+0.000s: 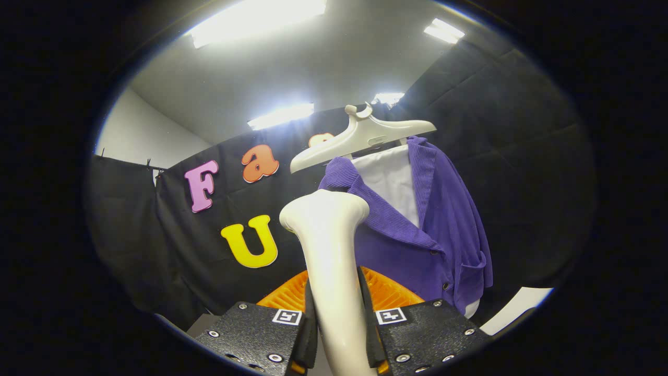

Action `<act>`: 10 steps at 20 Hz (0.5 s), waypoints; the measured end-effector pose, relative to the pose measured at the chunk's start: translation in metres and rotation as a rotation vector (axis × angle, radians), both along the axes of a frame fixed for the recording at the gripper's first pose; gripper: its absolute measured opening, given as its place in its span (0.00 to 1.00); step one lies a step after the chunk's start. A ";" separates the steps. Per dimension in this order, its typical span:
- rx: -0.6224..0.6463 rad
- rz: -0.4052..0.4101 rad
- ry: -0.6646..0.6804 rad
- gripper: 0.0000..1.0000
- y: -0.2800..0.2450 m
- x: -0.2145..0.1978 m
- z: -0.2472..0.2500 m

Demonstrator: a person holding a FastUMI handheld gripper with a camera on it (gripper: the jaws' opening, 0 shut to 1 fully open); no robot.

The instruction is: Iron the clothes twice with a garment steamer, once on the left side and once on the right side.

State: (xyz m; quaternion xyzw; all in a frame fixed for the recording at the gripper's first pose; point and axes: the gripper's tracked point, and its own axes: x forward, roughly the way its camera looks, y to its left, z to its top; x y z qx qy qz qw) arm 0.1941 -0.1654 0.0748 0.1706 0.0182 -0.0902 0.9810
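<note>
The claw (338,334) is clamping the cream handle of the garment steamer (329,250), both fingers pressing on it from either side, so the pick-up is done and the tool is in hand. The steamer's head is rising just ahead of the fingers, with its flared top pointing up toward the ceiling and sitting in front of the purple cardigan (433,235). The cardigan is hanging beyond the fingers and a little to their right, on a pale hanger (365,137) over a white form (392,180), buttoned low and open at the collar. Whether the head is touching the cloth is not something I can tell from here (it is overlapping the cardigan's near shoulder, but the depth is unclear). Judging by this, the steaming strokes are not provably begun: both the left and right passes are, as far as anything shows, left to do.

An orange ribbed object (386,290) is sitting behind the handle, low between the fingers and the cardigan. A pale surface (514,308) is peeking out beneath the cardigan's hem. The booth is walled in black cloth, with a white ceiling and bright strip lights (258,18) overhead.
</note>
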 end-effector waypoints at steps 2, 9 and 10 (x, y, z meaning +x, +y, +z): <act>0.006 -0.041 -0.008 0.37 -0.011 0.015 -0.001; -0.017 -0.106 0.005 0.37 -0.024 0.052 -0.022; -0.018 -0.109 0.008 0.37 -0.024 0.055 -0.026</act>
